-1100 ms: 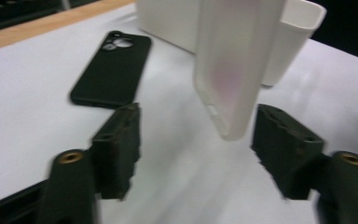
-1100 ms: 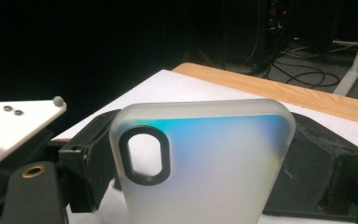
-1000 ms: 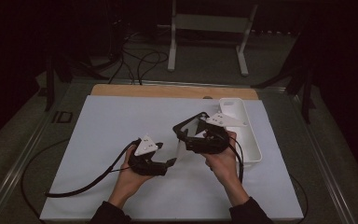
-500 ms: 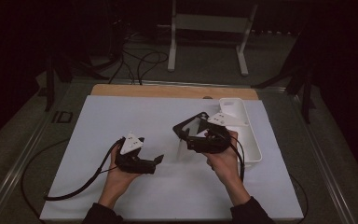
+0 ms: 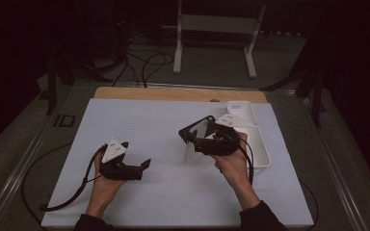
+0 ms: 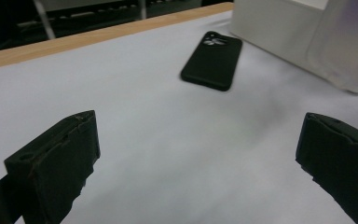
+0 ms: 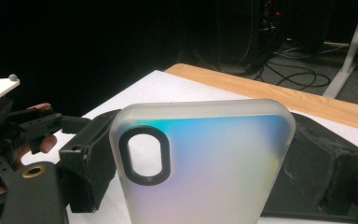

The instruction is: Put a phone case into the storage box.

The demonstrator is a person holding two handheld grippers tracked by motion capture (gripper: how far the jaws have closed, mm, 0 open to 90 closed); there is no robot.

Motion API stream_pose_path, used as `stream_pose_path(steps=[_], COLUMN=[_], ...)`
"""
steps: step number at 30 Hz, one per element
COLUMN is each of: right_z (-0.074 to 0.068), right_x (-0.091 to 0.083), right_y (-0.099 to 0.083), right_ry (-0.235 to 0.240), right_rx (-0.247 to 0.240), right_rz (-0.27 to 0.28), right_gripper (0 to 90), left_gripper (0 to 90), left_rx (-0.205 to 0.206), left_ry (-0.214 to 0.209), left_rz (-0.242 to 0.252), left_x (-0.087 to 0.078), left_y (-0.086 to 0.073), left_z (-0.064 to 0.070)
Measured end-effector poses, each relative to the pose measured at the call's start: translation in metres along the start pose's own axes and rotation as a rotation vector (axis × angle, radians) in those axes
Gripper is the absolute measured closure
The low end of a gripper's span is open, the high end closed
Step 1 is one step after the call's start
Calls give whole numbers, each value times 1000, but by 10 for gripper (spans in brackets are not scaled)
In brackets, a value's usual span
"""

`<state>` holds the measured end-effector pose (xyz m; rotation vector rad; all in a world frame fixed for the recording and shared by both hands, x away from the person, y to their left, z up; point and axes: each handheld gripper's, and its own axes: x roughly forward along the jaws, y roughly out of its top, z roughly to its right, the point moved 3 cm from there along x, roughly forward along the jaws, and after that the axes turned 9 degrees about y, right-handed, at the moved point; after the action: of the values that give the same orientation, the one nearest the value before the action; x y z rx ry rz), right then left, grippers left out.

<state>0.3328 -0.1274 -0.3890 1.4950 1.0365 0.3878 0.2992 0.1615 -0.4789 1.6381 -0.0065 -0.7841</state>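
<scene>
My right gripper (image 5: 192, 143) is shut on a frosted, iridescent phone case (image 7: 200, 163) with an oval camera cut-out, held upright just above the white mat; the case (image 5: 191, 151) hangs below the jaws in the high view. A black phone case (image 6: 212, 60) lies flat on the mat near the tray, and it shows as a dark slab (image 5: 196, 128) beside the right gripper. My left gripper (image 5: 144, 166) rests low at the mat's left with its jaws wide open and nothing between them (image 6: 200, 163). It points toward the black case, well short of it.
A white tray (image 5: 260, 144) sits at the mat's right edge, behind my right hand. A wooden strip (image 5: 173, 94) borders the mat's far side. Cables and a white stand's legs (image 5: 212, 48) lie on the floor beyond. The left gripper's cable (image 5: 67, 197) trails off the mat.
My left gripper has pulled back to the left, away from the frosted case and the right gripper. The right gripper has kept the case in place.
</scene>
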Motion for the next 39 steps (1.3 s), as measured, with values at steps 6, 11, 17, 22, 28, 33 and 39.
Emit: stream_pose_path(steps=[6,11,17,22,28,33,39], right_z=[4,9,16,25,35,44,56], right_x=[0,1,-1,-4,-6,-8,-12], right_y=[3,6,10,14,16,17,20], right_ry=[-11,-25,-48,-63,-92,-114,-144], right_rx=[-1,-1,-3,-3,-7,-1,7], right_rz=[-6,-12,-13,-6,-9,-10,-9], right_gripper=[168,168,168,168,168,168,168], left_gripper=[3,3,3,3,3,3,4], left_rx=[-24,-34,-51,-48,-36,-53,-68], left_ry=[31,55,88,110,135,147,150], left_rz=[10,9,7,16,18,18,20], left_x=[-9,-15,-24,-30,-35,-38,-39], left_y=[-11,-20,-31,-39,-41,-46,-47], left_z=[-13,-21,-31,-37,-38,-41,-45])
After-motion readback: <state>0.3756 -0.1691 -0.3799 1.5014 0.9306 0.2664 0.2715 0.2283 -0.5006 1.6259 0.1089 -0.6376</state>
